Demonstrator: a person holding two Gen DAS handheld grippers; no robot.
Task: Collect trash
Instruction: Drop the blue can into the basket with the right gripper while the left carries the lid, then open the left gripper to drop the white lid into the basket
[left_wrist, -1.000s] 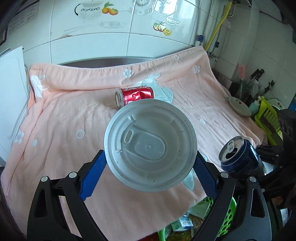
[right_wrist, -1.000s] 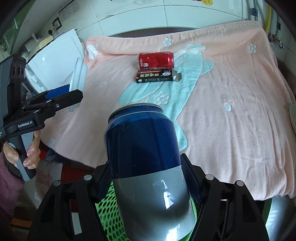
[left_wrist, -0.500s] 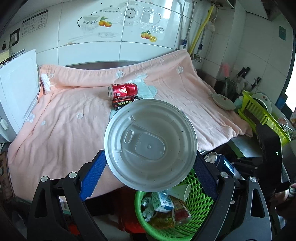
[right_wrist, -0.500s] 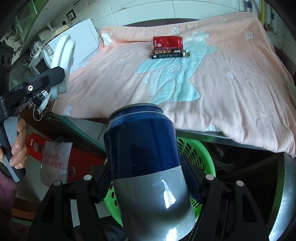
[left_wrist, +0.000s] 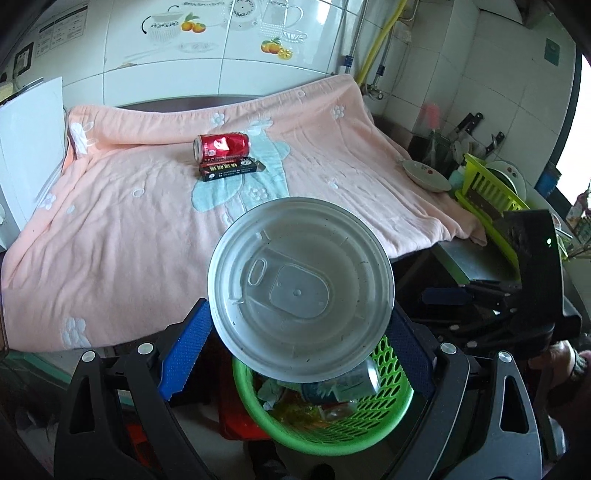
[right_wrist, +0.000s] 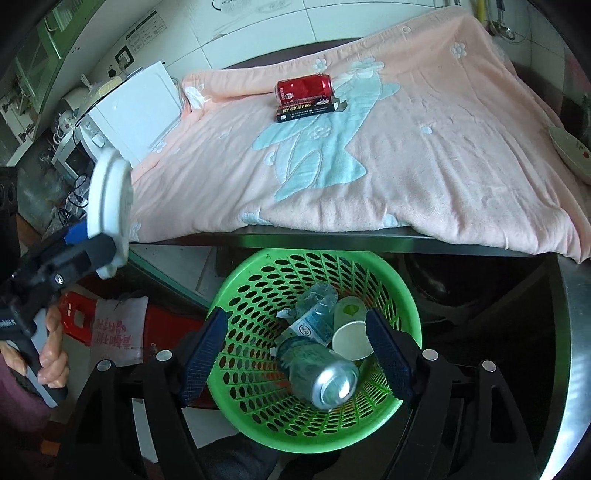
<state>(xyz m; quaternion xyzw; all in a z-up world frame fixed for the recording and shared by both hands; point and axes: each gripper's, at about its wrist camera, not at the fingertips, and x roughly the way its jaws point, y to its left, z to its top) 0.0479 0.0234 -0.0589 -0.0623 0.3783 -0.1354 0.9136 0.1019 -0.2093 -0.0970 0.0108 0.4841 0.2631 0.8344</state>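
Up on the pink flowered blanket (right_wrist: 424, 173), one red soda can (right_wrist: 305, 86) lies on its side touching one black carton (right_wrist: 307, 108) w/ white lettering, too small to read. Left gripper (left_wrist: 297, 339): jaws spread wide, pinching a round white plastic lid (left_wrist: 300, 286) by its rim, above the basket edge. Right gripper (right_wrist: 295, 352): jaws have just been opening, nothing between them. Below it, round green perforated plastic basket (right_wrist: 255, 280) holds one silver-ended blue can (right_wrist: 318, 371), one paper cup (right_wrist: 351, 338), one crushed clear bottle (right_wrist: 314, 314).
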